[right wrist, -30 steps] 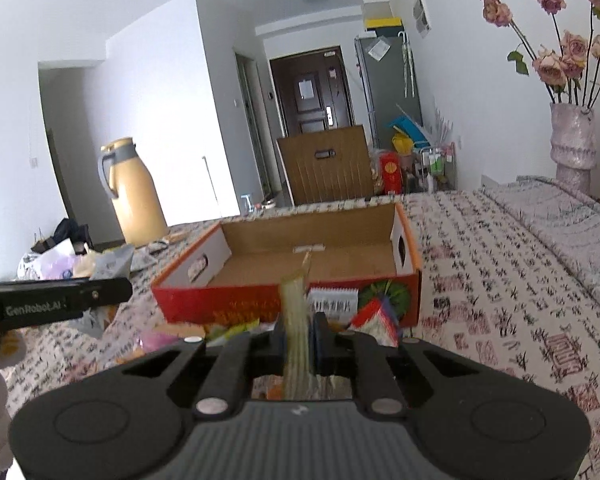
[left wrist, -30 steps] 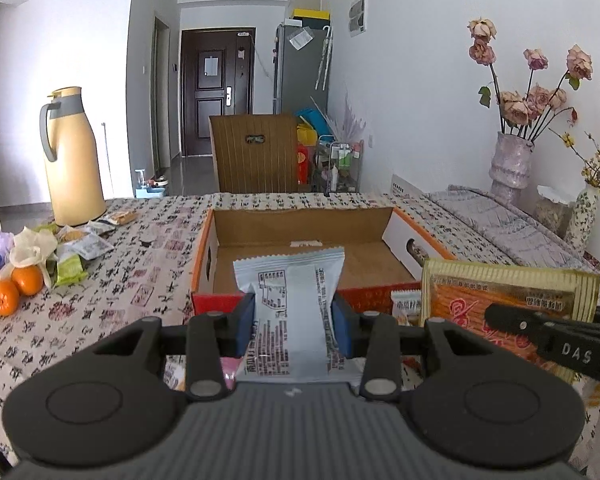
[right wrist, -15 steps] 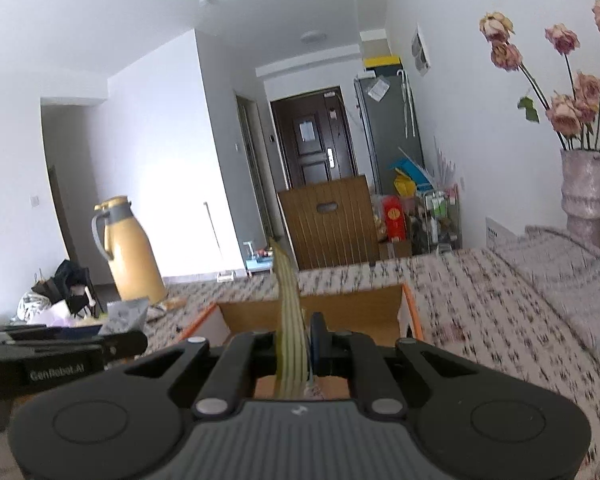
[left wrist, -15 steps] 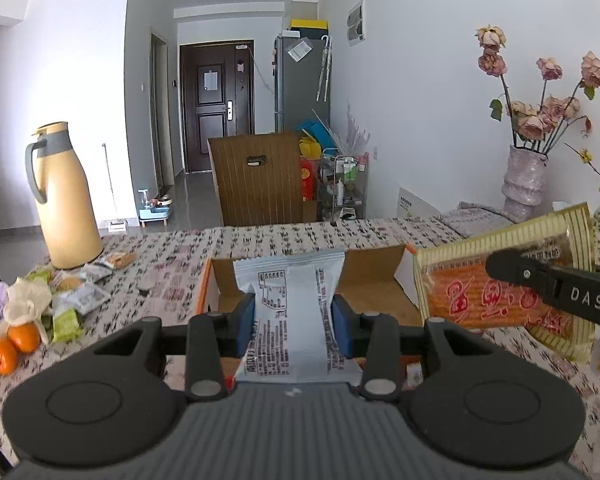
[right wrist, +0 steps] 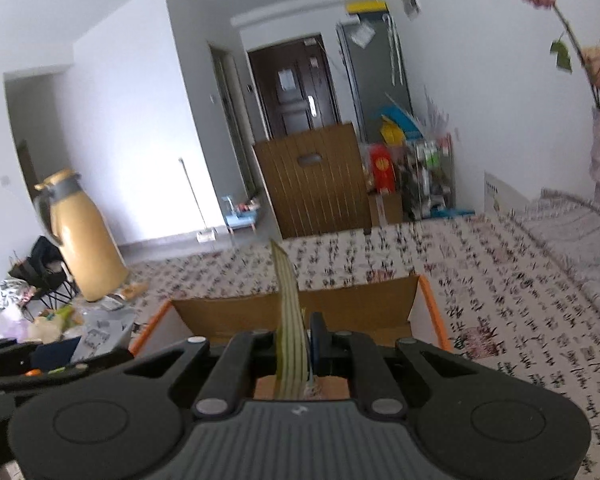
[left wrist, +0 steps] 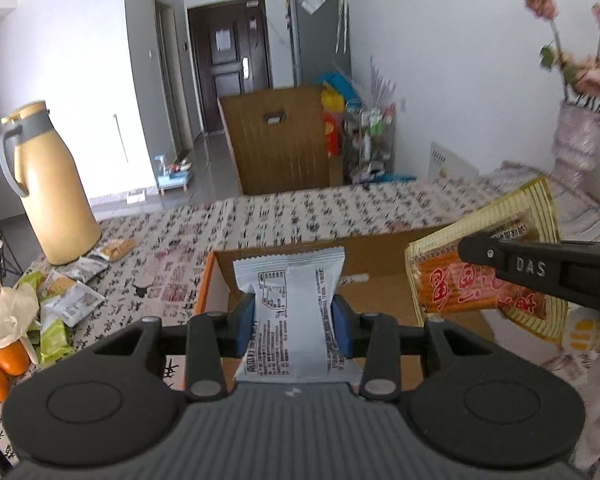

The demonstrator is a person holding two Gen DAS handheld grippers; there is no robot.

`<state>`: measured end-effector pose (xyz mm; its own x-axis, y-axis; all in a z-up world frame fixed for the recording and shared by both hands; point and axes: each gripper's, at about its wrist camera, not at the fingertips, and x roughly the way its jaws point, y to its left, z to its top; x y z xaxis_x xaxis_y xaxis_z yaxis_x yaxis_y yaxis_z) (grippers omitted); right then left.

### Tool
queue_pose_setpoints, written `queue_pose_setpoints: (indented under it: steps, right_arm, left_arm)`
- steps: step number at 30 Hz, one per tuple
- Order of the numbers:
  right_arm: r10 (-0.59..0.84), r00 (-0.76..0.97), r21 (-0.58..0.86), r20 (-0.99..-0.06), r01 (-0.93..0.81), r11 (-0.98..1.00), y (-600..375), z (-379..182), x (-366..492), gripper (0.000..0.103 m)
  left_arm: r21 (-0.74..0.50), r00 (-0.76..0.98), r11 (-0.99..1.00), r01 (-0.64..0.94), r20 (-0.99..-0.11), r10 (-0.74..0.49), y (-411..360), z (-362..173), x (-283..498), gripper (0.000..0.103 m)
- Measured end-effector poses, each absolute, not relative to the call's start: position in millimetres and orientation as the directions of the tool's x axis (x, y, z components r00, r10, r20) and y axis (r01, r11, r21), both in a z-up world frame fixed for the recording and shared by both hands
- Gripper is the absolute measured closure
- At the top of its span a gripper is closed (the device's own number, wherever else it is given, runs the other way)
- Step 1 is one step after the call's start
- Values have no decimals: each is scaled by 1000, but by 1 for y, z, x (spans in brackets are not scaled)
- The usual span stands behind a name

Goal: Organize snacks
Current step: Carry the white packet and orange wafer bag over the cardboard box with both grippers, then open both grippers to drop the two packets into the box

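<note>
- Patterned cloth covers the table (left wrist: 284, 216) I work at, and nearest to me my left gripper (left wrist: 294, 322) is clamped on a white packet (left wrist: 290, 312), its blue pads pressing the packet's two sides.
- Just right of that packet, my right gripper (right wrist: 300, 344) is pinched fully shut on a flat gold-and-orange packet (left wrist: 484, 280), which I see edge-on from its own camera.
- Both packets hang over the near end of the open cardboard box (left wrist: 380, 256), so I judge I am at the drop-off step.
- Next I need to lower each packet inside the box walls and then open the jaws; the wide flat one should go in level so it does not catch the rim.
- Left of the box, more snacks (left wrist: 68, 300) and oranges (left wrist: 4, 364) lie on the cloth, yet to be sorted.
- Beyond those stands a tan jug (left wrist: 48, 184).
- Right of the box, a vase of flowers (left wrist: 576, 136).
- Past the table's far edge, a brown chair back (left wrist: 276, 136), a cluttered rack, a grey fridge and a dark door.
</note>
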<state>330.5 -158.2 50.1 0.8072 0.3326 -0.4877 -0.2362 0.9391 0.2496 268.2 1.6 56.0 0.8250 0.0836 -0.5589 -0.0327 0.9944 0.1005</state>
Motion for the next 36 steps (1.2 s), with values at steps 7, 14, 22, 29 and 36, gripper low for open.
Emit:
queue_pose_setpoints:
  steps: [7,14,22,29,36]
  right_arm:
    - [327,767,285,-552,-195,939,-149,26,358,95]
    - [264,767,185,-585,-190,964,-154,18,352,87]
    - [220,809,118,-545,-186,975,-164,24,327,9]
    - [216,829,113,-516,-184,976,-174,36,305,0]
    - [226,847,100,-480,-203,974,-177,45,272,0]
  left_arm:
    - [111,774,992,-58,-623,115,6,30,295,60]
    - [117,785,988,-100,-601,150,10,28,290,6]
    - [107,792,988,-110,-592,152,13,34,276,0]
    - [97,797,988,-116,-585,151,16,39,260,0]
    - [77,826,991,-108,-549,132,14,49,231,0]
